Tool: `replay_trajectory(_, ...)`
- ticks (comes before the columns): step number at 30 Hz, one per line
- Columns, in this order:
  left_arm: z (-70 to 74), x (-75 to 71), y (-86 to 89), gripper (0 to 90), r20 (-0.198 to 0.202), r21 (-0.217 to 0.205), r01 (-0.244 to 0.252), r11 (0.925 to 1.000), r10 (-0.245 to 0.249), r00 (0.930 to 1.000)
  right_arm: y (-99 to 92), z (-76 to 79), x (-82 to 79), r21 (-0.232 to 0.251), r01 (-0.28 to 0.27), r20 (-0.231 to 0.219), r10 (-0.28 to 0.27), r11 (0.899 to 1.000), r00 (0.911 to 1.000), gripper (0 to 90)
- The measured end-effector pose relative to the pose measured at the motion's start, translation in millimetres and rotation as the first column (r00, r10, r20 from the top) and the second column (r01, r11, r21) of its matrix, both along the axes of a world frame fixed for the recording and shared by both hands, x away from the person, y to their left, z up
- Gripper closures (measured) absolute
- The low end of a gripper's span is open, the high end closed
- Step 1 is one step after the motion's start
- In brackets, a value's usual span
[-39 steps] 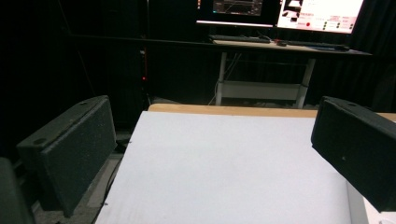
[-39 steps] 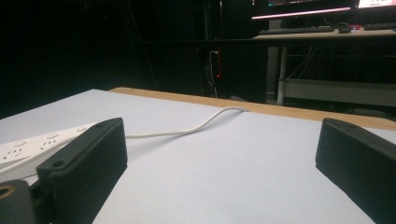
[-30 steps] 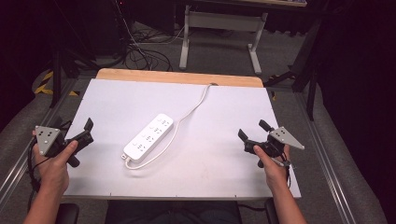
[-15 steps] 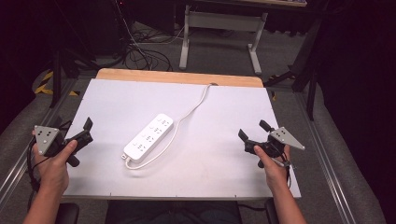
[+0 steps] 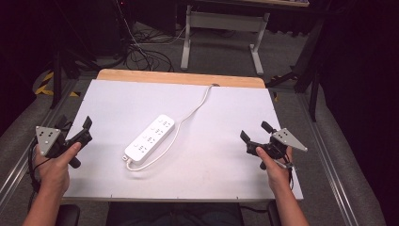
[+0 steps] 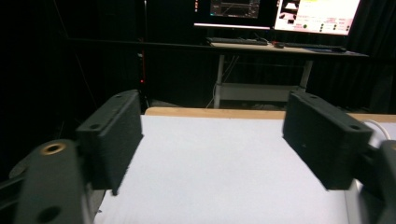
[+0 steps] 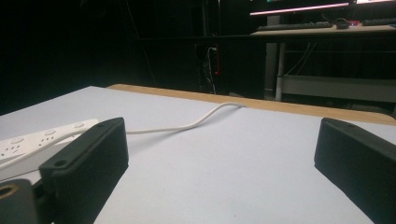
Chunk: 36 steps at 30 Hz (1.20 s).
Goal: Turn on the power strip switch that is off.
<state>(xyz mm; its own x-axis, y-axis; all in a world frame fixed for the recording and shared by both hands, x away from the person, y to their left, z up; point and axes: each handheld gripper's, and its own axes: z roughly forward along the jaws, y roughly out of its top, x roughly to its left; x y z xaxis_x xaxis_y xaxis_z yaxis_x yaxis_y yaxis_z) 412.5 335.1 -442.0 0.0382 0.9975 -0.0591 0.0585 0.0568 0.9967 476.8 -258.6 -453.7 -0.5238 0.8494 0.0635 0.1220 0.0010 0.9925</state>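
High view: left claw [image 5: 75,128] sits at the bench's [image 5: 221,113] left edge, jaws spread wide, nothing between them, held in the person's left hand [image 5: 55,165]. Right claw [image 5: 254,133] is near the right edge, jaws also wide apart and empty, in the right hand [image 5: 273,165]. White power strip [image 5: 150,138] lies flat on the bench between the two claws, nearer the left one, well apart from both. Its white cable [image 5: 195,109] runs to the far wooden edge.

Left gripper view: bare white bench surface between the spread jaws; neither jaw touches anything.

Right gripper view: power strip [image 7: 32,140] sits beyond the left jaw, cable [image 7: 187,125] crossing ahead of the gap; no contact.
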Motion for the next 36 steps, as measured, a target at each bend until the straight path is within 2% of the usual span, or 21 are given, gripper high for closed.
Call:
replay_trajectory(7,1.1,-1.6,-0.8,38.9,0.0,0.014,0.013,0.9998,-0.013,0.9999,-0.7,0.2,-0.4,0.002,0.002,0.002,-0.002,1.0,1.0,3.4)
replay_trajectory(9,1.6,-2.6,-0.2,53.7,-0.008,0.015,0.022,0.9996,-0.022,0.9997,-0.6,0.1,-0.4,0.001,0.002,0.001,-0.002,1.0,1.0,3.4)
replay_trajectory(11,3.8,-4.3,1.1,68.8,-0.038,0.025,0.049,0.9985,-0.048,0.9981,-0.3,0.1,-0.4,0.0,0.001,0.0,-0.001,1.0,1.0,3.5)
replay_trajectory(12,5.7,-5.6,1.4,72.9,-0.055,0.034,0.076,0.9965,-0.074,0.9957,-0.2,0.1,-0.5,0.0,0.001,0.0,-0.001,1.0,1.0,3.5)
replay_trajectory(13,5.7,-5.6,1.4,78.0,-0.055,0.034,0.076,0.9965,-0.074,0.9957,-0.2,0.1,-0.5,0.0,0.001,0.0,-0.001,1.0,1.0,3.5)
replay_trajectory(14,8.0,-7.0,1.4,81.1,-0.07,0.032,0.107,0.9938,-0.104,0.9921,-0.2,0.1,-0.5,0.0,-0.001,-0.001,0.001,1.0,1.0,3.6)
replay_trajectory(23,11.4,-10.7,0.1,89.9,-0.065,0.08,0.155,0.9847,-0.15,0.9866,-0.4,0.3,-0.8,0.003,-0.006,-0.001,0.006,1.0,1.0,3.8)
replay_trajectory(32,13.9,-12.5,-1.7,90.0,-0.065,0.103,0.199,0.9746,-0.193,0.9791,0.0,0.4,-1.9,0.005,-0.01,-0.002,0.01,1.0,1.0,4.0)
replay_trajectory(36,15.9,-11.7,-3.6,90.0,-0.072,0.103,0.209,0.9724,-0.203,0.9766,0.5,0.1,-1.5,0.0,-0.011,-0.004,0.011,1.0,0.9999,4.0)
